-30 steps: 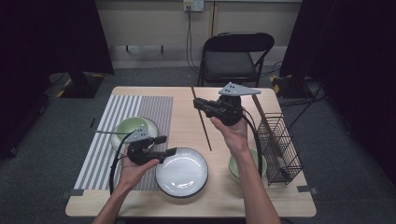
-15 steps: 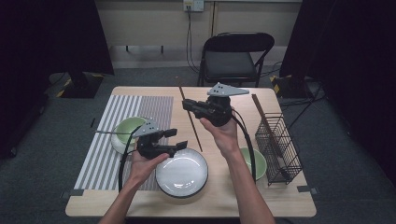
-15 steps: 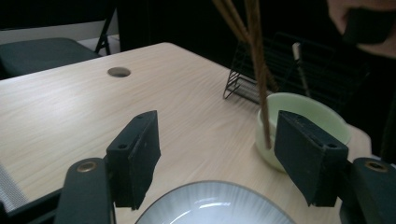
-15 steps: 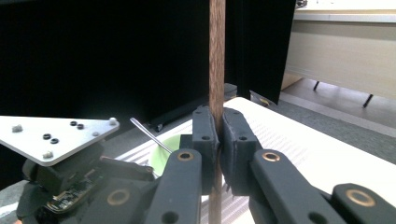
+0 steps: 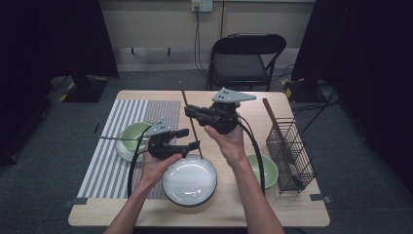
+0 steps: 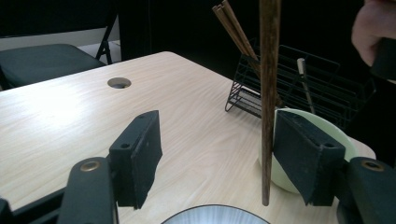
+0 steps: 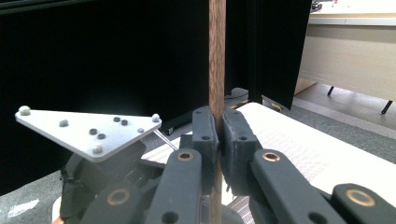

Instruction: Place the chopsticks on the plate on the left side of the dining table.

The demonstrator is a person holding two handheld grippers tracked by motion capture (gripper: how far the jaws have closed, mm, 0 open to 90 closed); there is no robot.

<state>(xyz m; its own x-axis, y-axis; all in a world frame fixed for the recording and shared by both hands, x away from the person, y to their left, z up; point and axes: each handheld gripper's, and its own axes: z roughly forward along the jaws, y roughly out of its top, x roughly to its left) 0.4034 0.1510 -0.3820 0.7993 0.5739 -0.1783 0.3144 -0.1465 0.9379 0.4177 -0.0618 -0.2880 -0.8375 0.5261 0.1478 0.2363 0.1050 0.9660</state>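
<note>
Your right gripper point(image 5: 191, 113) has its jaws pressed tight on a brown chopstick point(image 5: 188, 112), held upright above the table point(image 5: 146, 217) btwn the striped mat point(image 5: 119, 141) and the wire basket point(image 5: 291, 151); in the right gripper view the stick point(image 7: 216, 60) runs straight up through the pinch. Your left gripper point(image 5: 191, 138) is spread wide w/ nothing clamped: in the left gripper view the stick's lower end point(image 6: 268, 116) hangs btwn the jaws, just beside the right-hand one, can't tell if touching. That tip sits over the white plate point(image 5: 190, 181), w/ a green bowl point(image 5: 266, 170) near the basket and another green bowl point(image 5: 130, 138) on the mat.
</note>
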